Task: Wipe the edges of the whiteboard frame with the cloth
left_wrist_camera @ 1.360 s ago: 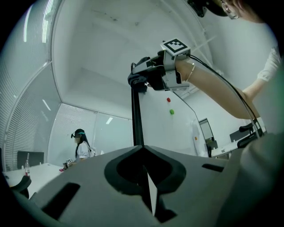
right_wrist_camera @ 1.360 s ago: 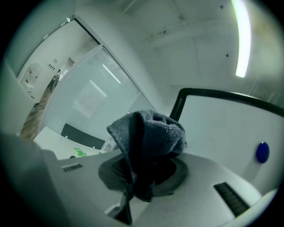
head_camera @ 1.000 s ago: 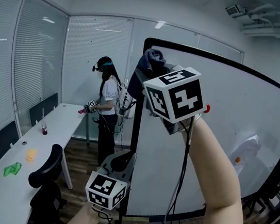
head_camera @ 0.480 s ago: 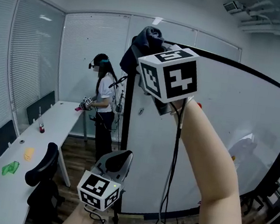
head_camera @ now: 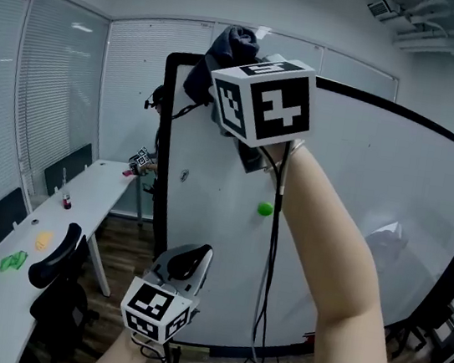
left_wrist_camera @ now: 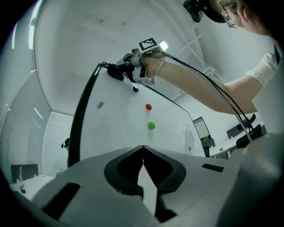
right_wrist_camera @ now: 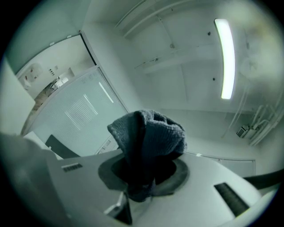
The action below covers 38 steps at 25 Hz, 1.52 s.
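The right gripper [right_wrist_camera: 143,177] was up high on an outstretched arm. Its jaws were clamped on a dark blue-grey knitted cloth [right_wrist_camera: 148,133], which bulged above them in a bunched fold. In the head view, that cloth sat at the top edge of the black frame [head_camera: 161,166] of the big white whiteboard [head_camera: 412,187], just beside the upper left corner. The left gripper view agreed, showing the cloth as a dark lump right where the top edge met the left upright. Whether it pressed on the frame or only brushed it could not be told.

Down low, the left gripper [left_wrist_camera: 143,148] was in front of the board's lower part. Its jaws were brought together tip to tip with nothing between them, and it pointed up at the board.

Three small round magnets ran in a slanting line on the white surface below the raised gripper: a blue magnet [left_wrist_camera: 135,89], a red magnet [left_wrist_camera: 148,107] and a green magnet [left_wrist_camera: 151,125].

A long white desk [head_camera: 103,192] stood off to the left. It carried a crumpled green object [head_camera: 10,261], a small yellow object [head_camera: 43,239] and a little bottle [head_camera: 64,201]. A black office chair [head_camera: 60,249] stood beside the desk. Another person [head_camera: 155,105] stood at the far end of it, mostly hidden behind the frame's left upright. Overhead, in the right gripper view, a long ceiling light [right_wrist_camera: 225,57] glowed.
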Tool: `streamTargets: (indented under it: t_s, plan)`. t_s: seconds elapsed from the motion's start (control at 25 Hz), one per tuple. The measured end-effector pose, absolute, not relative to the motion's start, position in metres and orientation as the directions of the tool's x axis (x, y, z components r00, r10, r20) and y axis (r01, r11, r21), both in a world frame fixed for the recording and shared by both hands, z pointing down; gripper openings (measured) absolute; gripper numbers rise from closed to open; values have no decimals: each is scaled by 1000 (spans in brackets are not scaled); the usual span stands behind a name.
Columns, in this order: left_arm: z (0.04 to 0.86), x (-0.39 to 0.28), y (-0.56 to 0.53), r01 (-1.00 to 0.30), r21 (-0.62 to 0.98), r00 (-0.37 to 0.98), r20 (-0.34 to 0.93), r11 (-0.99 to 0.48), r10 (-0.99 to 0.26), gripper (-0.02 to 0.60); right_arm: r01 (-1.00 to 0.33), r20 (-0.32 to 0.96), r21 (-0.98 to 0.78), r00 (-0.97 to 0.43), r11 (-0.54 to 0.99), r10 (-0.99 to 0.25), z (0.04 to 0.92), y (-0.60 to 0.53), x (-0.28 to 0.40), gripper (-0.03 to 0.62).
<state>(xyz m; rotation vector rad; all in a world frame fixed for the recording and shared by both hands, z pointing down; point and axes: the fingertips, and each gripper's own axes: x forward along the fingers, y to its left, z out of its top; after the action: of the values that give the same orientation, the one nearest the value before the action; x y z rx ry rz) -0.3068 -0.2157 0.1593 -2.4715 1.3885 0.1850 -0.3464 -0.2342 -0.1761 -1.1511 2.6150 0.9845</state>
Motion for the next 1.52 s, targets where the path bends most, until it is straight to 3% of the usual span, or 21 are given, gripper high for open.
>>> streamTargets:
  t_s: [1.04,1.52]
  plan:
    - [184,-58,-245,-861,-149,508,-231,-486,-830,18,-780,-371,471,-598,411,-710,-174,-280,-51,77]
    - [198,13,-251,-806,-131,592,-212,-578,-778,18,-816,-362,422,-552,395,-751,-168,-299,33,77]
